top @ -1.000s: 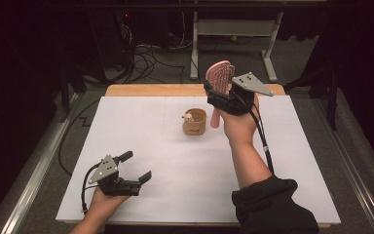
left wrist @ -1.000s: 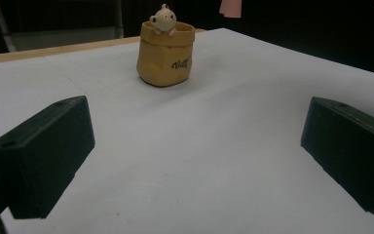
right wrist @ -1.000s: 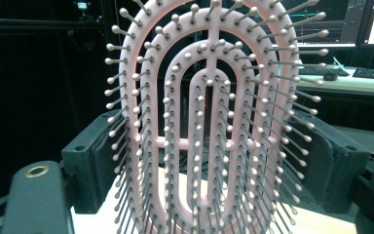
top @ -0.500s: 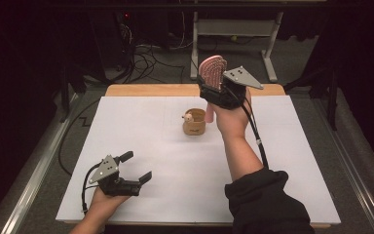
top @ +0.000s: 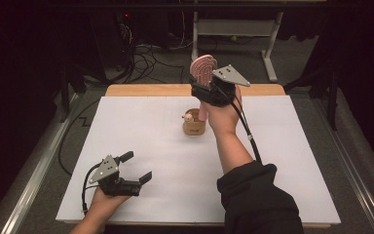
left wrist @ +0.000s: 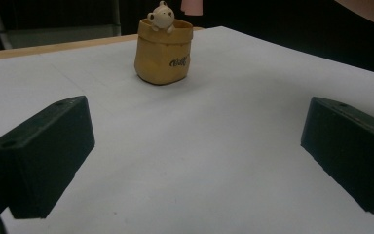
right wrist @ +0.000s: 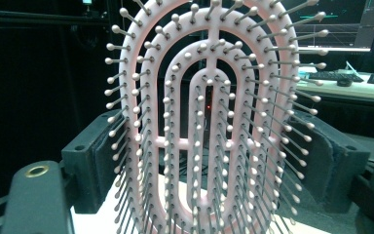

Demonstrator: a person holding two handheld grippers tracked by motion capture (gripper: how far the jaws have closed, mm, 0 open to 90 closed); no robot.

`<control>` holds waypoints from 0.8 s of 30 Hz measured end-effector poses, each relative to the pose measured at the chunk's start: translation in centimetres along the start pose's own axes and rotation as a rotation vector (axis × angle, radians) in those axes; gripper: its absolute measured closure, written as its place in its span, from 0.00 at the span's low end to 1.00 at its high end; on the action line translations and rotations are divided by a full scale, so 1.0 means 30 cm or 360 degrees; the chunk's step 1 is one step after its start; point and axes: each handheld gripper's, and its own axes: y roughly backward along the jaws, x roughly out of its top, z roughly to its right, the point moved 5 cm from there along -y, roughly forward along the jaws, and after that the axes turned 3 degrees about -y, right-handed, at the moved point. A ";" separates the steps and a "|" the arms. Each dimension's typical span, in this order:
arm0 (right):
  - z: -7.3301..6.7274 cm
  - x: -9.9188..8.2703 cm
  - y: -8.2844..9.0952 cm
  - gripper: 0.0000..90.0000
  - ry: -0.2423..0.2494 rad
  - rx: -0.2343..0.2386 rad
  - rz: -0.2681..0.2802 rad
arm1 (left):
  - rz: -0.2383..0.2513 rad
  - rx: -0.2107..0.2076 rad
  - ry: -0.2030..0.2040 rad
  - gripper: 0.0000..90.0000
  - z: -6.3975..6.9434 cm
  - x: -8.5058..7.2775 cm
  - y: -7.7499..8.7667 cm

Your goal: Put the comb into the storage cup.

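Since the earlier frames, the right gripper [top: 205, 88] is being carried leftward across the far part of the worktop [top: 141, 131], from beside the small yellow pot [top: 194, 125] to a spot just above and behind it, while the left gripper [top: 135, 166] is being kept where it was near the front left corner. A pink vented hairbrush [top: 202, 69] is being grasped by the right jaws, which are being held clenched on either edge of its head; the head is standing upright, above the hand, and its handle is pointing down toward the pot. In the right gripper view the metal-tipped bristles of the brush [right wrist: 209, 122] are being faced toward the camera. The pot, with a small bear figure [left wrist: 161, 15] perched on its rim, is being left standing on the white worktop, well apart from the left jaws, which are being held released with nothing between them.
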 end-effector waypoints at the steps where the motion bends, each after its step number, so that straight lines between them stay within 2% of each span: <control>1: -0.002 -0.002 -0.006 0.23 -0.0001 -0.0007 -0.0007 | -0.0001 0.0002 -0.0001 0.00 0.000 -0.001 0.000; 17: 0.000 -0.025 -0.064 0.23 -0.0001 -0.0022 -0.0010 | -0.0007 -0.0002 -0.0007 0.00 0.001 -0.003 -0.003; 24: 0.009 -0.041 -0.078 0.23 -0.0038 -0.0026 -0.0023 | -0.0008 0.0007 -0.0008 0.00 0.000 -0.004 0.000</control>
